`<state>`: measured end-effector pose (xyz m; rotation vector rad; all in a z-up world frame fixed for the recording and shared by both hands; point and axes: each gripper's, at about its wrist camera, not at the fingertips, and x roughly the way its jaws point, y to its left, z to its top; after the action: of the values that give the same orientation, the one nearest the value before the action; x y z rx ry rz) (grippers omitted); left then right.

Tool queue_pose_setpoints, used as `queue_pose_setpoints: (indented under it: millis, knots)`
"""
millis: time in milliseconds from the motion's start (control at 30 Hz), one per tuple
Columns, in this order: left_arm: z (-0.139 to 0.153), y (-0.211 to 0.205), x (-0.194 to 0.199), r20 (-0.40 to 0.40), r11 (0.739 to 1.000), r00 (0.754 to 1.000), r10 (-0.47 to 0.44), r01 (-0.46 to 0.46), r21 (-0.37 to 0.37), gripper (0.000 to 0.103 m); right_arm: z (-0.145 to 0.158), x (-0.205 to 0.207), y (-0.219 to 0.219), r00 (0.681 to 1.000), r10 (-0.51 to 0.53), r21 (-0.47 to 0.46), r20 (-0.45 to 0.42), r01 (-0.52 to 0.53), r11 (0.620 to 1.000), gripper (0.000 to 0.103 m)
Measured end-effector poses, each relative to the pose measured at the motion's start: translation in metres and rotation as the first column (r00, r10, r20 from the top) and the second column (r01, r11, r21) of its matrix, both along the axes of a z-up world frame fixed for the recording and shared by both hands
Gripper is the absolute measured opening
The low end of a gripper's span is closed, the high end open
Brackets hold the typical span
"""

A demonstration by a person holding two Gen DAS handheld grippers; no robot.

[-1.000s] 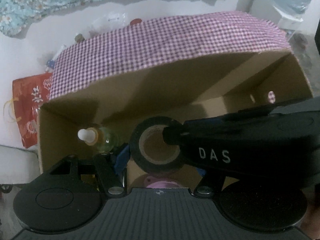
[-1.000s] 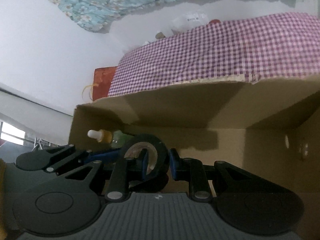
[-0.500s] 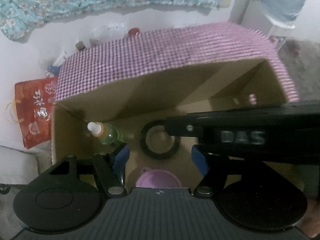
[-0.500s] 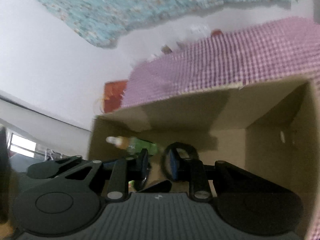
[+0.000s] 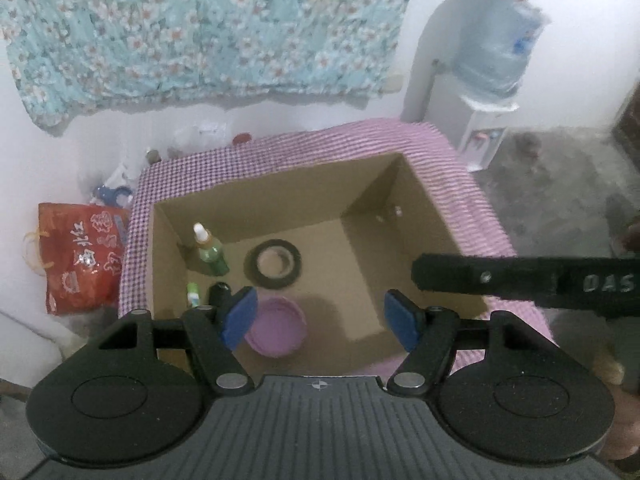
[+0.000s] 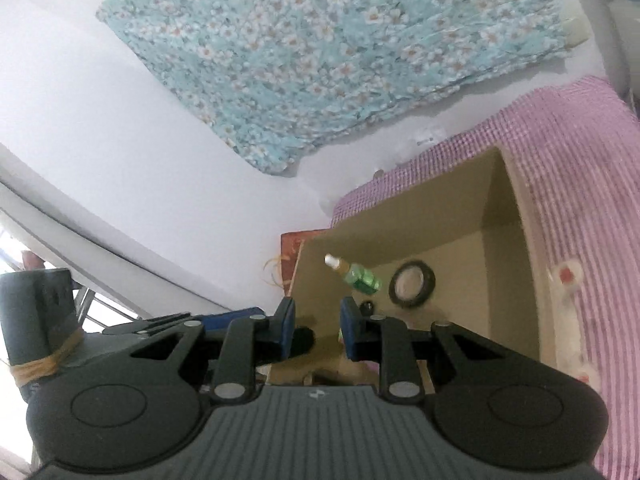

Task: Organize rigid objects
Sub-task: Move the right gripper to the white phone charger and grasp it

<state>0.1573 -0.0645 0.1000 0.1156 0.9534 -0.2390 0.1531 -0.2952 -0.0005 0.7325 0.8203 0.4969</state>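
Note:
An open cardboard box (image 5: 260, 208) stands on a pink checked cloth (image 5: 360, 140). On its floor lie a black tape roll (image 5: 250, 260), a green bottle (image 5: 210, 254) with a white cap, a purple lid (image 5: 276, 328), a small black object (image 5: 219, 294) and a little green-and-white tube (image 5: 193, 294). My left gripper (image 5: 320, 316) hovers above the box's near side, open and empty. The right gripper (image 5: 520, 276) reaches in from the right as a black bar. In the right wrist view, my right gripper (image 6: 318, 326) has a narrow empty gap, short of the box (image 6: 420, 216), tape roll (image 6: 431, 282) and bottle (image 6: 362, 280).
A red printed bag (image 5: 80, 256) sits left of the table. A water dispenser (image 5: 492, 52) stands at the back right and a floral cloth (image 5: 200, 24) hangs on the wall. Small clutter (image 5: 200, 132) lies behind the box. A plastic-wrapped item (image 6: 564, 276) lies on the cloth.
The right gripper let go of the tape roll, which now lies on the box floor. Both grippers have risen and drawn back out of the box.

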Motion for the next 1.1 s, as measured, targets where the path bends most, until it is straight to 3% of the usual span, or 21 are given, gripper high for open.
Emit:
queue_pose_setpoints:
  millis: [233,500,633,1100]
  knots:
    - [-0.021,-0.001,-0.056,0.016,0.999,0.999,-0.042,0.043,-0.033,0.072,-0.019,-0.059,0.009,0.997,-0.036,-0.078,-0.064,0.031,0.996,0.029]
    - [-0.058,0.006,-0.095,0.000,0.999,0.999,-0.034,0.034,-0.032,0.072,-0.050,-0.093,0.021,0.988,-0.068,-0.128,-0.141,0.050,0.990,0.038]
    - [-0.075,0.009,-0.107,-0.007,0.999,1.000,-0.031,0.031,-0.021,0.072,-0.055,-0.097,0.026,0.987,-0.068,-0.146,-0.146,0.047,0.988,0.046]
    - [-0.112,0.001,-0.123,0.023,0.997,0.998,-0.066,0.065,0.038,0.071,-0.070,-0.083,0.033,0.983,-0.024,-0.143,-0.181,-0.003,0.990,0.046]
